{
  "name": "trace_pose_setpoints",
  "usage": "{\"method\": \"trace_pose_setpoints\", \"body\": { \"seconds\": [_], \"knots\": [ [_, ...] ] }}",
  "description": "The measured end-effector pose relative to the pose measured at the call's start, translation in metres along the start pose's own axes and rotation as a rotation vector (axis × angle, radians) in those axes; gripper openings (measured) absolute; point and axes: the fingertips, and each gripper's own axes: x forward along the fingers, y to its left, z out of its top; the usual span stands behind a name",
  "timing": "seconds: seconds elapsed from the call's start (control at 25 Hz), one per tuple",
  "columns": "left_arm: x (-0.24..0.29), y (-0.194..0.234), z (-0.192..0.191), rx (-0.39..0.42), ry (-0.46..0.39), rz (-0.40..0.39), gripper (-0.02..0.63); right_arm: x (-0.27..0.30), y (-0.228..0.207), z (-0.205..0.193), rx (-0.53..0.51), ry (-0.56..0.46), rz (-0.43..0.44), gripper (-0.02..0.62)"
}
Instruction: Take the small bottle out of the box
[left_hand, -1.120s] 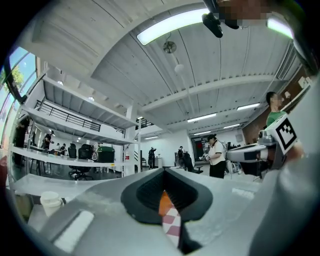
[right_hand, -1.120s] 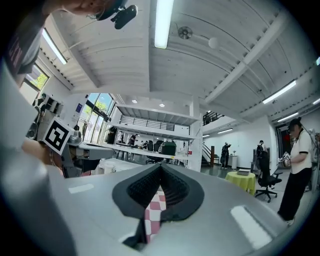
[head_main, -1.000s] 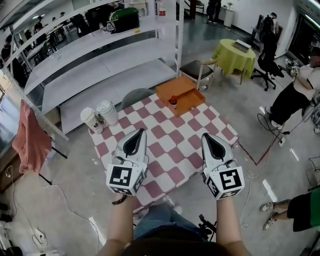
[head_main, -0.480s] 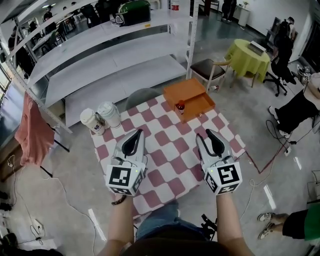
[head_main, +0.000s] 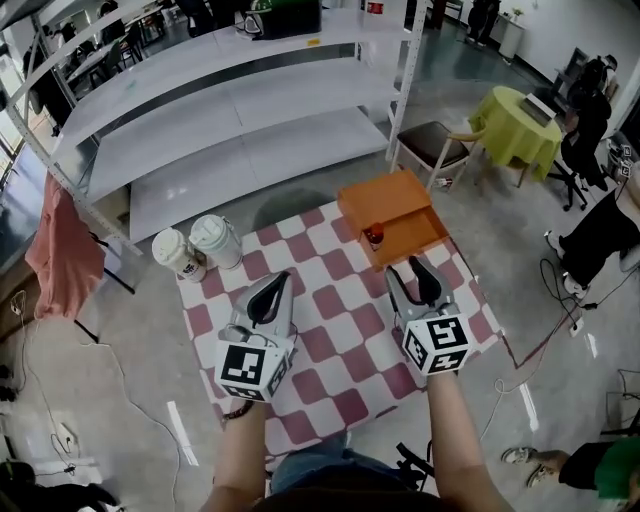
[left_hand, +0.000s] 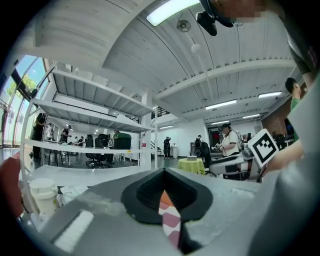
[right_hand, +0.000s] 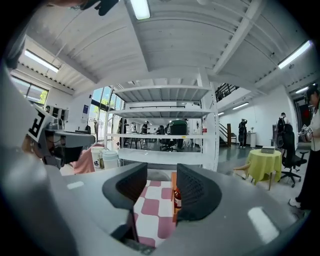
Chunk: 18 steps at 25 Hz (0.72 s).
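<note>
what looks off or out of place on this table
Nothing is spilled or broken. The one oddity: the orange box, holding the small bottle, sits at the far right corner of the table and seems to hang past its edge. The two cups stand upright.

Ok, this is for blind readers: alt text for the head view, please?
Seen from above, a person's right gripper, jaws opening and empty, points toward a small bottle in an open orange box on a checkered table. The left gripper hovers shut; two lidded cups stand at the table's far left corner.
</note>
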Motion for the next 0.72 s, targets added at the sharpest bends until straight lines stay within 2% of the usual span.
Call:
{"method": "trace_pose_setpoints", "body": {
  "seconds": [0.36,0.72],
  "knots": [
    [0.044,0.032,-0.027,-0.021,0.048,0.012,0.0,0.086,-0.033,-0.057,0.01,0.122,-0.02,0.178],
    [0.07,0.046,-0.056,-0.047,0.091,-0.008,0.0,0.143,-0.06,-0.102,0.054,0.233,-0.059,0.19]
  ]
}}
